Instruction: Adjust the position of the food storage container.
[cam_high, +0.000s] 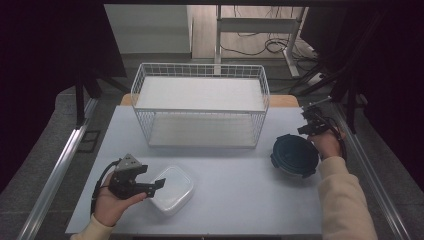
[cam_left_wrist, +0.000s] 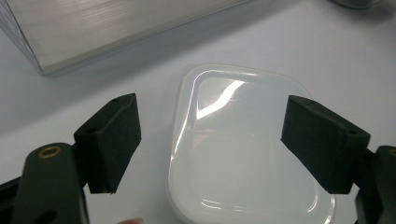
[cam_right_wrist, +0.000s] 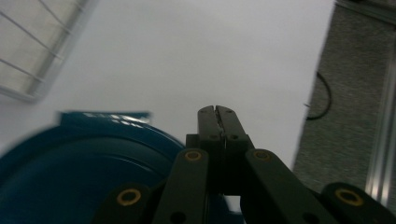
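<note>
A translucent white lidded container lies on the table near the front left. My left gripper sits at its left side, held in a hand. In the left gripper view the gripper is open, its two black pads standing wide apart over the container and not touching it. A round dark blue container rests at the right of the table. My right gripper is just beyond it at its far right side. In the right gripper view that gripper is shut on nothing, with the blue container blurred at lower left.
A white wire basket with two levels stands at the back middle of the pale table. Metal rails run along both sides of the table, and grey floor with a cable lies past its right edge.
</note>
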